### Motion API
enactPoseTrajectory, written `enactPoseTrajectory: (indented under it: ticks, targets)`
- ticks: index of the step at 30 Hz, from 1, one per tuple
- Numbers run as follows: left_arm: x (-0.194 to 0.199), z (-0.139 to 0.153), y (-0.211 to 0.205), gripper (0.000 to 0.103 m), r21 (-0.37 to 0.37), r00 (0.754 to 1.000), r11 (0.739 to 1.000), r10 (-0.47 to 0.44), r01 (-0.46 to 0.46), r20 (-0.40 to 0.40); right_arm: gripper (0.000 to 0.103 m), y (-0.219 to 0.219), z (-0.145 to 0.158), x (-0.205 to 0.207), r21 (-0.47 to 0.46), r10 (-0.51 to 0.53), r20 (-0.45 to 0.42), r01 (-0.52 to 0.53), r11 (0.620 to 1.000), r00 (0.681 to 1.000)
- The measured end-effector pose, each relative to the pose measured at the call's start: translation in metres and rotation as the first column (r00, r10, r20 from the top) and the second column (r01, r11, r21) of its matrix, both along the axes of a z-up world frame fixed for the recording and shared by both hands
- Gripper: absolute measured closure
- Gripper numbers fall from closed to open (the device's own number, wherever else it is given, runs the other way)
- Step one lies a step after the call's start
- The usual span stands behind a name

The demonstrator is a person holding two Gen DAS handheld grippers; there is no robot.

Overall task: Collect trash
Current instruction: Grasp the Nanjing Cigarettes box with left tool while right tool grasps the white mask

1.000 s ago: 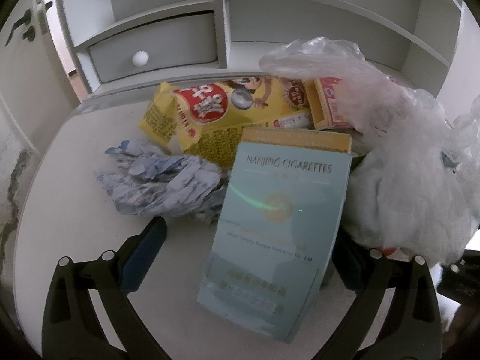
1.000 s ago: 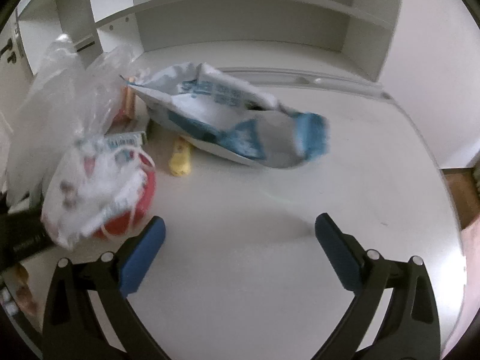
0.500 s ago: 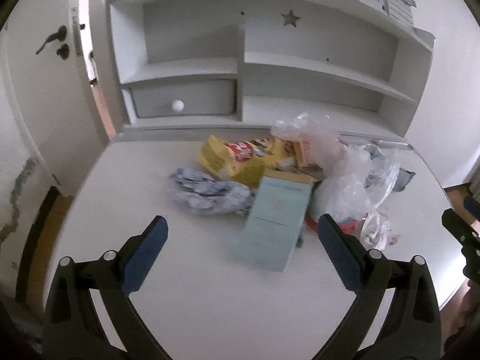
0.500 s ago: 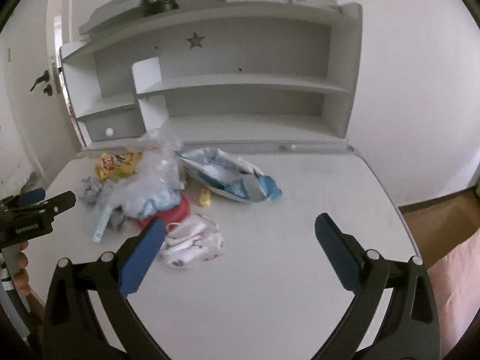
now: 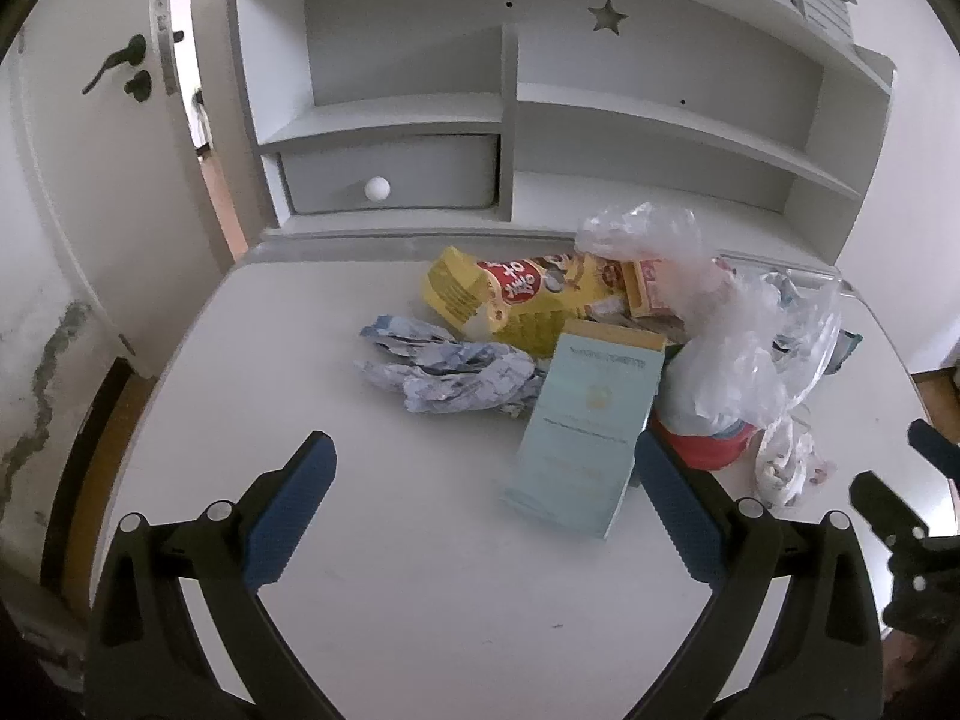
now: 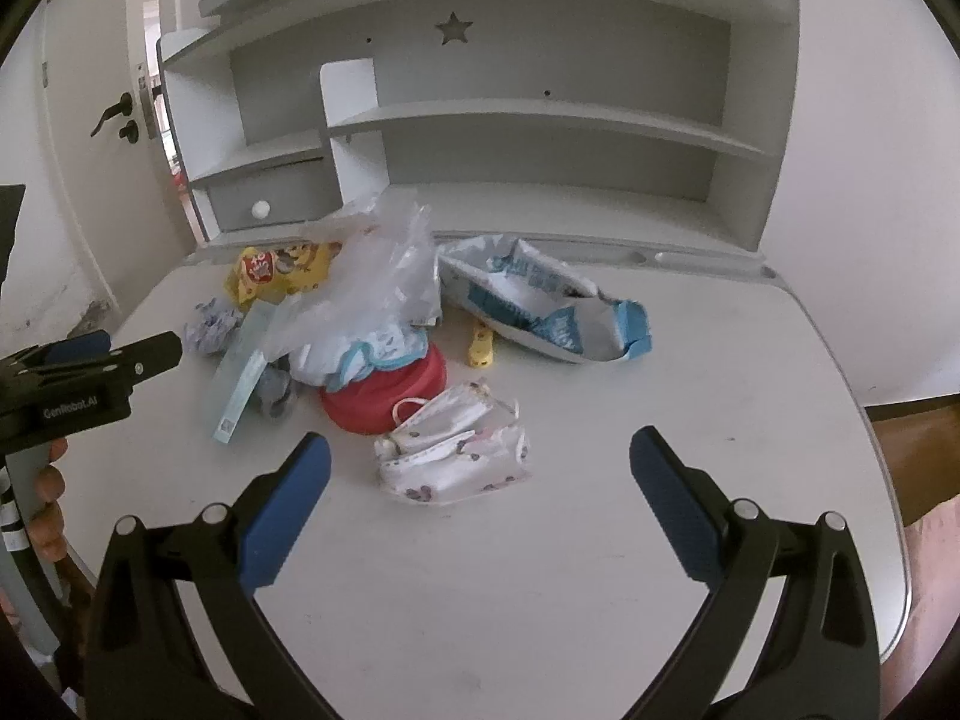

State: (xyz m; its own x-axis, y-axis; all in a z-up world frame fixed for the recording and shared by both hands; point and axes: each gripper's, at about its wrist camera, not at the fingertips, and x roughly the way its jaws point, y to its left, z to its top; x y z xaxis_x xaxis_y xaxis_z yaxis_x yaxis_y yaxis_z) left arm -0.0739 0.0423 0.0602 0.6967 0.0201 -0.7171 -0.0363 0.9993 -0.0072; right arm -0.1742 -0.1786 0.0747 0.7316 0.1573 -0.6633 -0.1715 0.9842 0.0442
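A pile of trash lies on the white desk [image 5: 420,570]. It holds a light blue cigarette carton [image 5: 585,426], a yellow snack bag [image 5: 516,291], crumpled blue-grey paper [image 5: 447,369], a clear plastic bag [image 5: 708,312] and a red lid [image 6: 384,396]. The right wrist view also shows a blue-white wrapper [image 6: 540,306], a printed face mask [image 6: 453,444] and a small yellow piece [image 6: 481,348]. My left gripper [image 5: 486,516] is open and empty, held before the carton. My right gripper [image 6: 480,510] is open and empty, held before the mask.
A grey shelf unit [image 5: 540,120] with a knobbed drawer [image 5: 390,177] stands at the desk's back. A white door [image 5: 72,120] is at the left. The desk's right edge [image 6: 882,450] drops to a wooden floor.
Both grippers have pulled back and up from the pile, so the whole desk and shelves now show. The trash has not moved. Both stay open.
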Motion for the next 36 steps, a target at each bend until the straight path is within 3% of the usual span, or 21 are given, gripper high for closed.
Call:
enactPoseTrajectory:
  ticks: [30, 36]
  targets:
    - [0.011, -0.021, 0.000, 0.006, -0.035, 0.999, 0.999, -0.006, 0.005, -0.048, 0.007, -0.008, -0.026, 0.017, 0.028, 0.005, -0.072, -0.003, 1.000, 0.997]
    - [0.002, -0.019, 0.001, 0.007, -0.076, 0.997, 0.994, -0.081, 0.081, -0.001, 0.007, -0.005, -0.029, 0.021, 0.043, 0.032, -0.071, -0.029, 0.999, 0.997]
